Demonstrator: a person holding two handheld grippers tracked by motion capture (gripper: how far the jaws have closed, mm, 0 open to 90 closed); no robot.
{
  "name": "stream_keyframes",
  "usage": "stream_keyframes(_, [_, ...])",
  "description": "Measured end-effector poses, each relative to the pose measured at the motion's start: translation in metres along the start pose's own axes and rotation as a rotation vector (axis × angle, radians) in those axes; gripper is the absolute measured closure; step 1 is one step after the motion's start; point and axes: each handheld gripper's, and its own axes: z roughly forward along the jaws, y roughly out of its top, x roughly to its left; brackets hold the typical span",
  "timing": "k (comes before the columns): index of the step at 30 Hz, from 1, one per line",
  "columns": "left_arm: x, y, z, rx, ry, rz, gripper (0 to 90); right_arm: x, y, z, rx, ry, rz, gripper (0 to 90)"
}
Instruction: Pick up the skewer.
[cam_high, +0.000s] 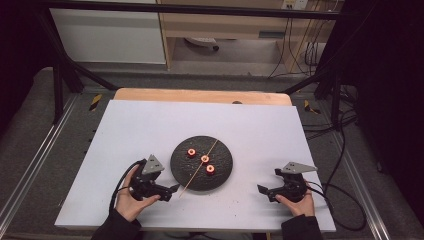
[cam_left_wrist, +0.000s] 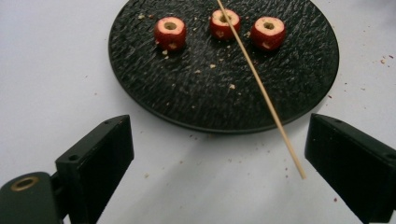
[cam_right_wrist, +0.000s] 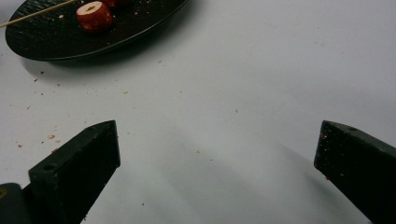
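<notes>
Pale wood, thin and long: the skewer lies slantwise across the black plate, its near end overhanging the rim and resting on the white tabletop just beyond the tips of your left gripper. Expect it to be very light, stiff along its length but easy to snap if you pinch it hard or lever it against the rim, and round enough to roll away. Take it by the overhanging end, where the jaws can close on it with nothing in their way. The three red fruit pieces sit in a row near the plate's middle, each cored with a hole, the skewer passing over the middle one; they look soft and crumbly, judging by the crumbs scattered about, so grip them gently on the sides and leave the hole free, though from the high view you cannot tell how firm they are. The plate stands near the centre of the tabletop, toward its near edge. Your left gripper's jaws are spread wide, holding nothing. Your right gripper rests near the right front corner, well apart from the plate, its jaws likewise released and empty.
</notes>
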Motion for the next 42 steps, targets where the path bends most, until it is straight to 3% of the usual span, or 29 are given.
stream_keyframes(9, [-0.016, 0.019, 0.020, 0.043, 0.008, 0.000, 10.3, 0.000, 0.000, 0.000, 0.000, 0.001, -0.001, 0.9])
stream_keyframes(20, [-0.027, 0.036, 0.042, 0.103, 0.037, -0.007, 21.4, 0.000, 0.000, 0.000, -0.001, 0.003, 0.000, 1.0])
stream_keyframes(27, [-0.030, 0.043, 0.050, 0.132, 0.070, -0.006, 37.1, 0.000, 0.000, 0.000, -0.002, 0.006, 0.001, 1.0])
stream_keyframes(28, [-0.031, 0.044, 0.051, 0.135, 0.069, 0.003, 45.8, 0.000, 0.000, 0.000, -0.003, 0.007, -0.001, 1.1])
stream_keyframes(30, [-0.033, 0.046, 0.053, 0.139, 0.079, 0.005, 50.8, 0.000, 0.000, 0.000, 0.000, 0.008, 0.000, 1.1])
stream_keyframes(36, [-0.035, 0.048, 0.059, 0.150, 0.059, -0.028, 62.2, 0.000, 0.000, 0.000, -0.003, 0.009, -0.002, 1.1])
stream_keyframes(42, [-0.039, 0.049, 0.063, 0.178, 0.072, -0.025, 70.2, 0.000, 0.000, 0.000, -0.003, 0.010, -0.004, 1.1])
